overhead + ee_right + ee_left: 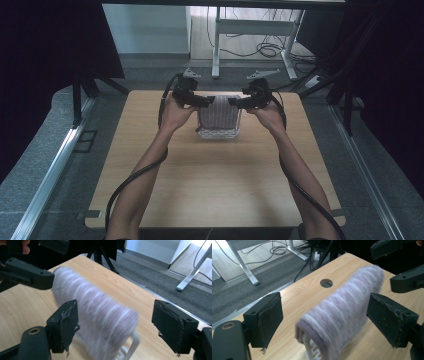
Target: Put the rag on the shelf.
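From above I see a white slatted basket (218,132) standing toward the far middle of the wooden counter (215,185), with a purple-and-white patterned cloth (219,112) draped over its top. My left hand-held gripper (209,100) sits at the cloth's left upper edge and my right hand-held gripper (234,102) at its right upper edge, the two facing each other across the basket. In the left gripper view the left hand-held gripper (324,315) is released, its jaws spread wide on either side of the cloth (347,310), which looks blurred; a bit of the basket (312,350) peeks out beneath it, and a round hole (326,283) in the counter (312,290) lies beyond. In the right gripper view the right hand-held gripper (115,322) is likewise released, jaws wide apart, with the blurred cloth (97,312) between them and the basket's white rim (132,345) showing below. Past the counter (25,307), grey floor (162,272) and a white table leg (192,270) show.
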`<move>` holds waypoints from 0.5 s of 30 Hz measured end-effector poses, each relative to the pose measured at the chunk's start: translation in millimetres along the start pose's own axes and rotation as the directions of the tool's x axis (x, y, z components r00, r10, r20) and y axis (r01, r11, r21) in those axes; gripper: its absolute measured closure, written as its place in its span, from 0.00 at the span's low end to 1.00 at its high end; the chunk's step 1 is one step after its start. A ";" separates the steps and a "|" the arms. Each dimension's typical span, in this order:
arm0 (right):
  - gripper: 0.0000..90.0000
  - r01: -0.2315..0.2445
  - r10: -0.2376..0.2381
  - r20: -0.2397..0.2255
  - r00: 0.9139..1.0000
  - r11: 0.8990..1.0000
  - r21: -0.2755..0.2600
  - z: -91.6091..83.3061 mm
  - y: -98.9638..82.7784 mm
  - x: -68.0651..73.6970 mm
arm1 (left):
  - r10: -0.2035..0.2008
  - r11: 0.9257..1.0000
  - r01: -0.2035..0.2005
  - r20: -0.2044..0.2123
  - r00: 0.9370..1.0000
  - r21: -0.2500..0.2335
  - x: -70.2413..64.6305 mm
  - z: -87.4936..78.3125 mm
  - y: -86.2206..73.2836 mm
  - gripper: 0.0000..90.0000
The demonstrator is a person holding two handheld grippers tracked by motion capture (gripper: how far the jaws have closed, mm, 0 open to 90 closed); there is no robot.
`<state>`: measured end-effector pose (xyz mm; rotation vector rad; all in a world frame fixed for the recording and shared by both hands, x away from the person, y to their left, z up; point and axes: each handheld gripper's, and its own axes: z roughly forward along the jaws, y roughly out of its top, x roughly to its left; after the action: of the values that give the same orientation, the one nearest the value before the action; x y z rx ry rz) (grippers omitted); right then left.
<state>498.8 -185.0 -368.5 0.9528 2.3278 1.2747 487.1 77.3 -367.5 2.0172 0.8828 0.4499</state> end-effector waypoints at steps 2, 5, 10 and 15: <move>0.22 0.002 -0.002 -0.014 1.000 1.000 -0.006 -3.8 -3.3 3.9 | 0.013 1.000 -0.013 -0.001 1.000 0.000 -2.2 -2.8 -3.0 0.15; 0.21 0.004 -0.004 -0.023 1.000 1.000 -0.006 -8.5 -7.1 8.4 | 0.018 1.000 -0.018 0.002 1.000 -0.003 -5.1 -6.5 -7.3 0.14; 0.18 0.011 -0.010 -0.033 0.999 1.000 0.005 -14.9 -12.9 14.6 | 0.026 1.000 -0.026 0.009 1.000 -0.008 -9.2 -14.4 -14.9 0.13; 0.16 0.022 -0.022 -0.026 0.999 1.000 0.009 -21.4 -19.0 19.1 | 0.033 0.999 -0.033 0.021 0.999 -0.014 -13.6 -22.6 -23.6 0.14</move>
<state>465.4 -192.3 -371.9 0.9164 2.3588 1.2764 454.5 89.2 -374.2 2.0224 0.8326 0.4509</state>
